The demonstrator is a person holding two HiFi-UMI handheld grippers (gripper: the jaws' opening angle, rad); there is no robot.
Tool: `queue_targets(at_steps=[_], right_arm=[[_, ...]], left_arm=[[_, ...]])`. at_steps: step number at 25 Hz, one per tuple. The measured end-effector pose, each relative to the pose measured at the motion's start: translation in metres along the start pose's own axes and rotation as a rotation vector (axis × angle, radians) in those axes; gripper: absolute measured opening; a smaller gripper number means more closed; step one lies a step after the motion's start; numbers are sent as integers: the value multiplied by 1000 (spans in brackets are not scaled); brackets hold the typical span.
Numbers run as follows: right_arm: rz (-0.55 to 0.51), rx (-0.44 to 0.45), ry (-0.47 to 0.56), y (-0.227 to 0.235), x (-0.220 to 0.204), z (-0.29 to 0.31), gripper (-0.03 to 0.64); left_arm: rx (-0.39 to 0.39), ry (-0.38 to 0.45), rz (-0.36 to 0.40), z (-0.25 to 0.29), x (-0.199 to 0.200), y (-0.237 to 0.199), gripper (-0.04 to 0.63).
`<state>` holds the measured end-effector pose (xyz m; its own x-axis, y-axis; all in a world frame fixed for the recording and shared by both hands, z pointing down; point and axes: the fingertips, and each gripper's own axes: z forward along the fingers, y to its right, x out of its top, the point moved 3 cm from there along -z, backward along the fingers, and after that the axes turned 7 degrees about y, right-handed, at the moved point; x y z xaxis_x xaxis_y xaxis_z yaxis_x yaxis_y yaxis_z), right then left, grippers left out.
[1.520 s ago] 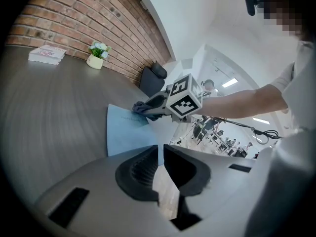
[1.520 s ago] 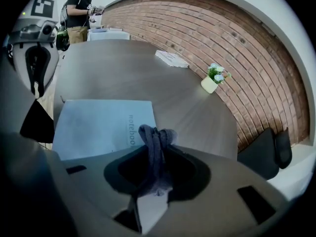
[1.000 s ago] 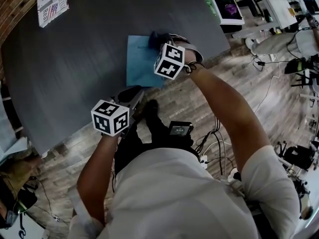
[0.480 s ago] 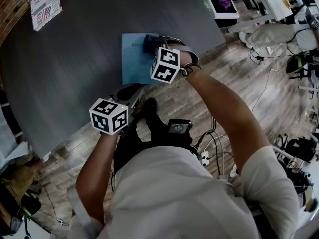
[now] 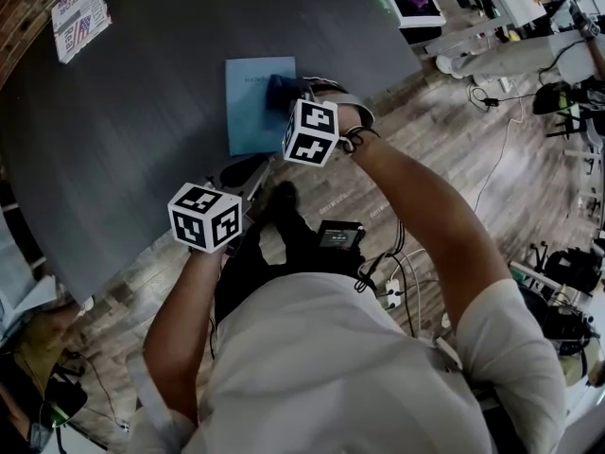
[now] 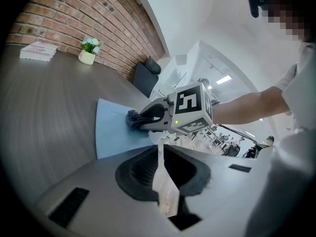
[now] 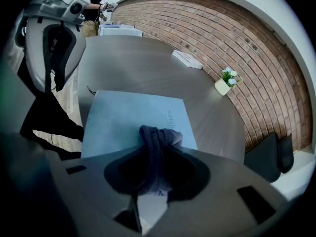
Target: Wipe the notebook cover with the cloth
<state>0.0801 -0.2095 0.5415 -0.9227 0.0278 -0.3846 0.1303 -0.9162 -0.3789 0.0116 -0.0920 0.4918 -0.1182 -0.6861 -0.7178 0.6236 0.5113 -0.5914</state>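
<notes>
The broad, dark grey table (image 5: 123,149) had a matte, faintly grained top with a rounded edge. The notebook (image 5: 248,112) lay flat on it near the person's side, a thin pale-blue rectangle with a smooth cover and a small line of print. In the head view its long sides ran away from the person. The right tool (image 7: 154,149) was the one on the job. Its jaws were clenched on the cloth (image 7: 157,135), a dark, soft wad bunched into folds, which pressed on the cover at the notebook's right edge. Most of the bare cover therefore lay to the left of the cloth and back toward the person, so the coming stroke probably had to travel that way across the cover. The left tool (image 6: 160,174) hung off the table's near edge, well apart from the notebook, its jaws drawn to a narrow slit with nothing between them. A small white pot of flowers (image 7: 226,84) stood far off by the brick wall.
</notes>
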Motion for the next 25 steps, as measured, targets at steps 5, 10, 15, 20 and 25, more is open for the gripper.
queue_targets(at_steps=[5, 10, 15, 20, 25], right_arm=[[4, 7, 2, -14, 1, -6, 117], [4, 17, 3, -29, 2, -14, 116], [17, 26, 3, -39, 2, -17, 116], [27, 37, 4, -51, 1, -21, 116], [35, 45, 3, -60, 1, -27, 116]], left_arm=[[-12, -1, 6, -4, 0, 4, 43], [-17, -6, 10, -8, -5, 10, 43], [-20, -8, 12, -12, -8, 11, 43], [-22, -8, 16, -14, -12, 12, 43], [-23, -2, 15, -17, -13, 15, 43]])
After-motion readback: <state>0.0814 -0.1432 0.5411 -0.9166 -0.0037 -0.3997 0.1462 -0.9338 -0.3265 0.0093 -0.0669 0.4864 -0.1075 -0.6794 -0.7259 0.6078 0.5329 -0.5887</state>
